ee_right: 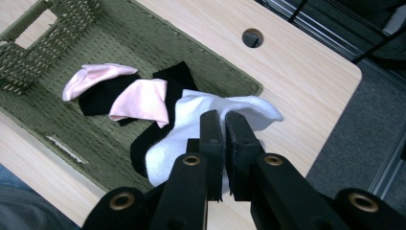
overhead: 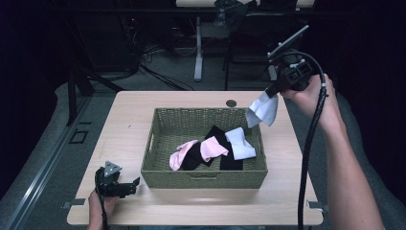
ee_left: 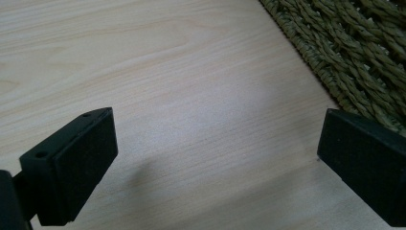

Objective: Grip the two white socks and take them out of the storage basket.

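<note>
A green woven basket [overhead: 203, 178] stands mid-table and holds two pink socks [overhead: 213, 147], black socks [overhead: 219, 136] and a white sock [overhead: 241, 143]. My right gripper [overhead: 274, 91] is raised above the basket's far right corner, shut on another white sock [overhead: 262, 111] that hangs from its jaws. In the right gripper view, the closed jaws [ee_right: 224, 117] pinch the white sock [ee_right: 191, 108] over the basket [ee_right: 57, 28], with a pink sock [ee_right: 141, 98] beyond. My left gripper [overhead: 134, 184] rests low at the front left, open and holding nothing [ee_left: 215, 158], beside the basket wall [ee_left: 354, 43].
A round cable hole [overhead: 231, 103] sits in the tabletop behind the basket. Bare light wood [overhead: 119, 134] runs left of the basket and along the front edge. Dark floor, desk legs and cables lie past the table's far edge.
</note>
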Action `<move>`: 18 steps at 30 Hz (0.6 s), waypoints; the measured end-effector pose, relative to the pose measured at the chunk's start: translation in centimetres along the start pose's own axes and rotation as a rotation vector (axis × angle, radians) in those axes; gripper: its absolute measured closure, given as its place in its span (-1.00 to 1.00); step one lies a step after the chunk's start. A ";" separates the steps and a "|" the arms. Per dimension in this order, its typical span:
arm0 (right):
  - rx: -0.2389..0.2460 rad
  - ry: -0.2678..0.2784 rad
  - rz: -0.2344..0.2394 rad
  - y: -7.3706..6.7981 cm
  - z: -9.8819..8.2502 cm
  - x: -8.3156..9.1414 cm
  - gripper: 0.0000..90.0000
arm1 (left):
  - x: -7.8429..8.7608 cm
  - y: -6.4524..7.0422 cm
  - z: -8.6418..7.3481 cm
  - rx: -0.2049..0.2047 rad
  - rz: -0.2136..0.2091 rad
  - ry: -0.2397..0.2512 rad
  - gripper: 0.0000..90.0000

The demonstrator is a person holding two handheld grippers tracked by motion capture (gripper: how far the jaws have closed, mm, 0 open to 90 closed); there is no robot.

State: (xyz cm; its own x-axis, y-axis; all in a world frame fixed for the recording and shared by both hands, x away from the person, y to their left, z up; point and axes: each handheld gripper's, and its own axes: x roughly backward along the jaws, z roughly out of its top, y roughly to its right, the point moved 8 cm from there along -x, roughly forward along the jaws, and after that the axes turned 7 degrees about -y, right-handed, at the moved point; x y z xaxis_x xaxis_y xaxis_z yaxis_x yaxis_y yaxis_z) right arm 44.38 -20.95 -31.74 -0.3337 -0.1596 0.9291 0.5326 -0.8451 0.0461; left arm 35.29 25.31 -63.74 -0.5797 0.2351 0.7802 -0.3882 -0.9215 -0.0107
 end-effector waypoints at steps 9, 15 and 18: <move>-0.067 0.002 -0.032 2.8 -2.3 0.3 0.93 | 0.0 0.0 0.0 0.003 -0.001 -0.001 -1.00; -0.109 -0.020 -0.045 4.5 -4.2 -0.9 0.93 | -0.1 0.1 0.0 0.001 -0.003 -0.004 -1.00; -0.137 -0.037 -0.045 5.7 -5.6 -2.7 0.93 | -0.1 0.0 0.0 0.000 0.001 -0.004 -1.00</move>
State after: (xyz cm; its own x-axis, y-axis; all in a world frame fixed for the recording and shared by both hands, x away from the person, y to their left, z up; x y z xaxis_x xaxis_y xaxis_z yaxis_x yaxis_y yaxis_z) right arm 43.93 -28.18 -36.03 -0.3241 -0.1032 0.9404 0.4056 -0.9132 0.0396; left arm 35.35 25.24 -63.78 -0.5773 0.2335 0.7824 -0.3883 -0.9215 -0.0114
